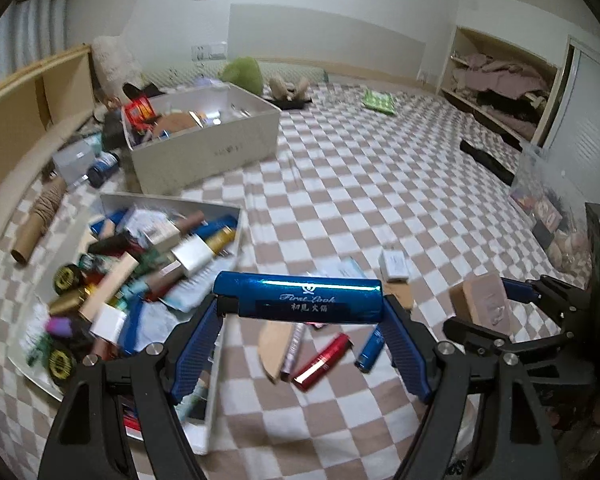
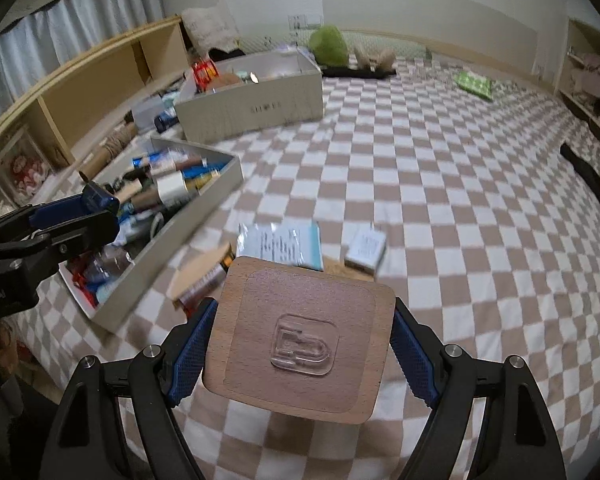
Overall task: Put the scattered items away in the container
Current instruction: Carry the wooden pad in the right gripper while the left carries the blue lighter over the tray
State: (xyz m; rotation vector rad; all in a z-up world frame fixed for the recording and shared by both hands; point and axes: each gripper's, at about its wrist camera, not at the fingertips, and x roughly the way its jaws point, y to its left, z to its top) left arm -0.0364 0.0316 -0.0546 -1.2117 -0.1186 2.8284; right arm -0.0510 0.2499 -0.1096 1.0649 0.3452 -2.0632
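left gripper point(image 1: 300, 312) is clamped on a blue tube point(image 1: 298, 297), held crosswise, w/ one of the blue fingers point(image 1: 198, 344) pressing each end. right gripper point(image 2: 302, 340) grips a wooden square point(image 2: 300, 340) w/ a clear stick-on hook on its face, fingers point(image 2: 190, 350) tight on both side edges; both items are lifted clear of the bed.

under the tube, at 6 o'clock, a red tube point(image 1: 320, 362), a small blue tube point(image 1: 370, 350) & a tan disc point(image 1: 276, 342) lie loose on the checked bedspread point(image 1: 380, 200). just past, at 1 o'clock, a small white box point(image 1: 394, 265) & a pale leaflet point(image 2: 284, 244).

at 9 o'clock of the left gripper, touching nothing held, sits the shallow tray point(image 1: 228, 276), heaped w/ tubes & boxes. farther, at 11 o'clock, a deeper grey box point(image 1: 204, 152), part filled. beyond it a green plush point(image 1: 244, 72) near the wall.
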